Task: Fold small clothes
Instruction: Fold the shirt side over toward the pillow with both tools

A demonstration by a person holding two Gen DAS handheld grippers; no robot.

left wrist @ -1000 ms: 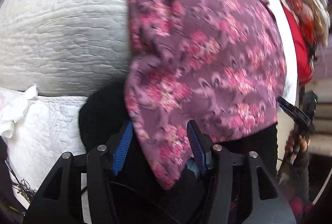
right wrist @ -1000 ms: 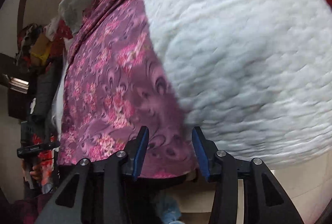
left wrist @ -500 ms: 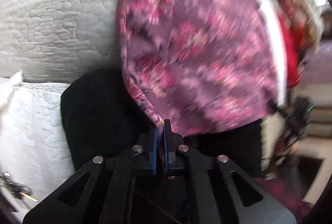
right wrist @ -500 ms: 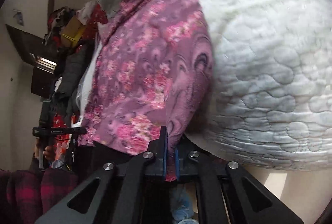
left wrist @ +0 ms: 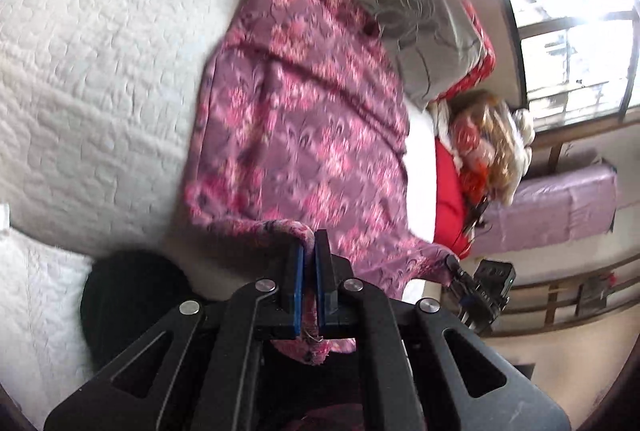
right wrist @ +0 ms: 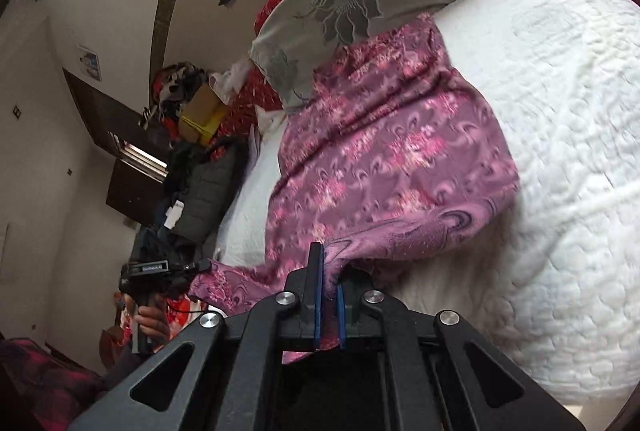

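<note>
Left gripper (left wrist: 307, 251) and right gripper (right wrist: 329, 271) both clamped on near hem corners of purple-pink floral cloth garment (left wrist: 304, 135), rest draped over white quilted bed (left wrist: 100, 71). Light, limp fabric; grip at corners/hem.

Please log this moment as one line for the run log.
left gripper: shut on floral cloth | right gripper: shut on floral cloth | cloth on white quilt

Both wrist views look down, close — sharing purple cloth (left wrist: 304, 135) (right wrist: 392, 167); bed (left wrist: 100, 71) (right wrist: 560, 151)
</note>
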